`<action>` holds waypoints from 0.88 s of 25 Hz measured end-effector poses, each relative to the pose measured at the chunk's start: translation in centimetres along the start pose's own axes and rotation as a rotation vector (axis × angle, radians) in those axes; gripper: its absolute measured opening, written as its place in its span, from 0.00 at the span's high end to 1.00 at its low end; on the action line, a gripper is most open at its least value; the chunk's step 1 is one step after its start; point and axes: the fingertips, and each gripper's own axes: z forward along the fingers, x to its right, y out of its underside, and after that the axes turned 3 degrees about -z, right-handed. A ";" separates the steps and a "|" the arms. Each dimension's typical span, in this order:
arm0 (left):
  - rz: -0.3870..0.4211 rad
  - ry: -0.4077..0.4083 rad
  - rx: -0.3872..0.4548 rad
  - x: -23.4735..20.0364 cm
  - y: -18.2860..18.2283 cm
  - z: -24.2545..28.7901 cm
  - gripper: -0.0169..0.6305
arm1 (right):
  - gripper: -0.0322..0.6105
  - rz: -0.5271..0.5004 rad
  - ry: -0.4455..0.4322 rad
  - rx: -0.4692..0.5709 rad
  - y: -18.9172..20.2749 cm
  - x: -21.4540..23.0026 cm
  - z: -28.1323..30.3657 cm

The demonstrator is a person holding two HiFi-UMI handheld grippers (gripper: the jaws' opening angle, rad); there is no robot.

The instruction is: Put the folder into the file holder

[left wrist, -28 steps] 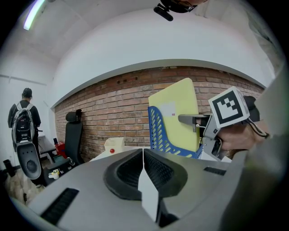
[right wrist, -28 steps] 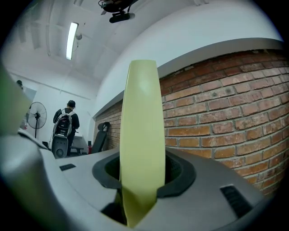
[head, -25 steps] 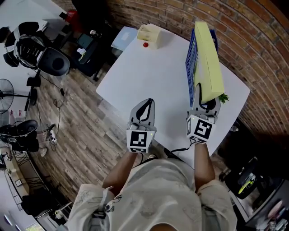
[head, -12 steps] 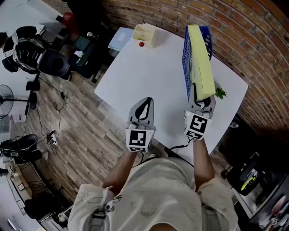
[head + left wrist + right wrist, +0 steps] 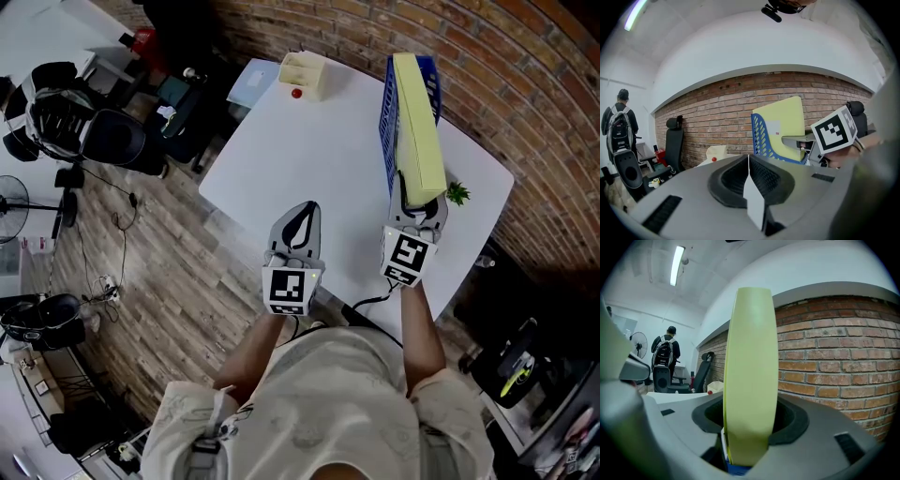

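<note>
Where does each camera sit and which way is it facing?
Head view: on the person's head, looking steeply down at the white table; both forearms, left gripper, right gripper show.
Left gripper view: on the left gripper, facing the brick wall; its shut jaws and the right gripper show.
Right gripper view: along its jaws, which have just been opening, folder between them.
Shared: head and left gripper views show the blue file holder.

The table (image 5: pixel 309 150) is viewed steeply from overhead. Both gripper views are aimed roughly level at the wall (image 5: pixel 717 110). The folder (image 5: pixel 750 371), seen very close from the right one, is shared by all.
</note>
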 end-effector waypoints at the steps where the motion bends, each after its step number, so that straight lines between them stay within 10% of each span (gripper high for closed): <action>1: 0.000 -0.001 0.003 0.0 -0.1 -0.1 0.94 | 0.56 -0.007 0.000 0.000 -0.2 -0.1 0.0; 22: -0.020 -0.008 0.142 -0.3 -3.1 -6.1 0.94 | 0.41 -0.107 0.091 0.138 -7.0 1.0 -8.0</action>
